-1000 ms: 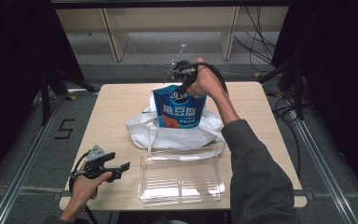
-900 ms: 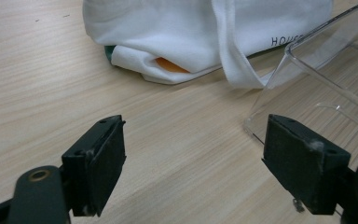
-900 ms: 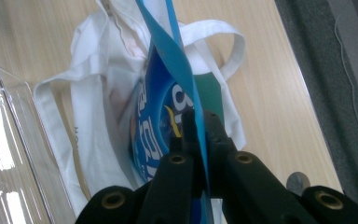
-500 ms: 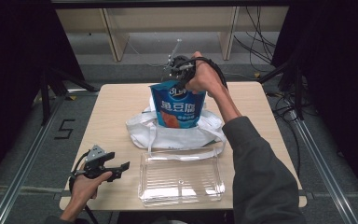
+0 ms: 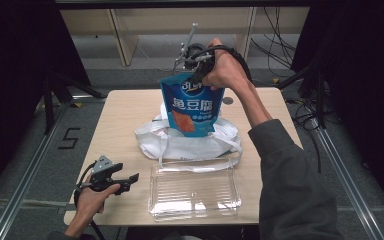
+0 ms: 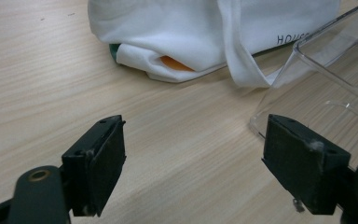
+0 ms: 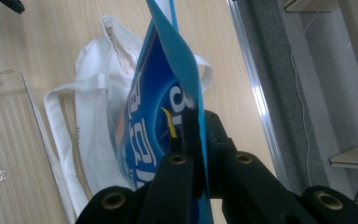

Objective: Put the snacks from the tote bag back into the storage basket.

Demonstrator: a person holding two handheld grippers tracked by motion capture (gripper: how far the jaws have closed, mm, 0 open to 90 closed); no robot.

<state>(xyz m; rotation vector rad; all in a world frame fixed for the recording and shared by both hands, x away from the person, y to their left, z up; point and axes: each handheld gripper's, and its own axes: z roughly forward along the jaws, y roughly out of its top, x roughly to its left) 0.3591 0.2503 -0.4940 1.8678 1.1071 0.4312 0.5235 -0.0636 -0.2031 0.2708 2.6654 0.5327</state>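
My right gripper point(image 5: 198, 75) is shut on the top edge of a blue snack pouch point(image 5: 190, 106) and holds it up above a white cloth bag point(image 5: 180, 142) lying mid-table. In the right gripper view the pouch point(image 7: 161, 116) hangs edge-on from my jaws, over the white bag point(image 7: 91, 121). My left gripper point(image 5: 130, 179) rests open near the table's front left corner. In the left gripper view its fingers point(image 6: 100, 158) stand wide apart over bare wood, with the white bag point(image 6: 191, 37) ahead and something orange showing at the bag's edge.
A clear plastic tray point(image 5: 194, 191) sits at the front of the wooden table point(image 5: 125, 120), just below the bag; its corner point(image 6: 317, 84) is close to my left gripper's right finger. Shelving and cables lie beyond the far edge.
My right gripper has lifted the blue pouch higher, drawing it up away from the white bag. The left gripper has stayed in place.
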